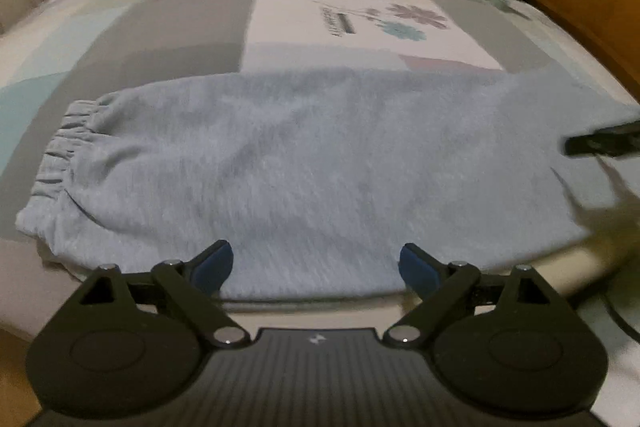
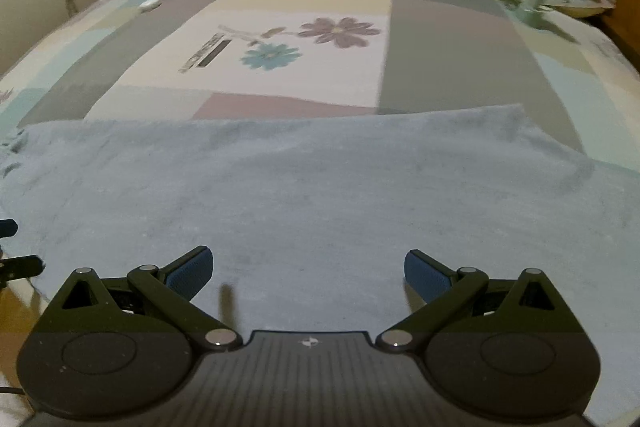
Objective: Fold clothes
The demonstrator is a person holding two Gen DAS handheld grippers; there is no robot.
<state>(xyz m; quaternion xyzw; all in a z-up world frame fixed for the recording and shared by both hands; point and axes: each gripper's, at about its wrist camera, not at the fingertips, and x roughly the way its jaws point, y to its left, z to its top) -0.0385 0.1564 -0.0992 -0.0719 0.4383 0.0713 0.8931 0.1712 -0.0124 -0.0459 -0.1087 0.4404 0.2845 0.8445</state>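
Both of my grippers, the left gripper (image 1: 316,263) and the right gripper (image 2: 308,273), gape wide and hold nothing. Just ahead of their blue pads the pale grey-blue fleece trousers (image 1: 304,163) lie flat across the patchwork bedspread (image 2: 452,39), elastic cuff off to my left. I judge one lengthwise fold done; the crosswise folds remain.
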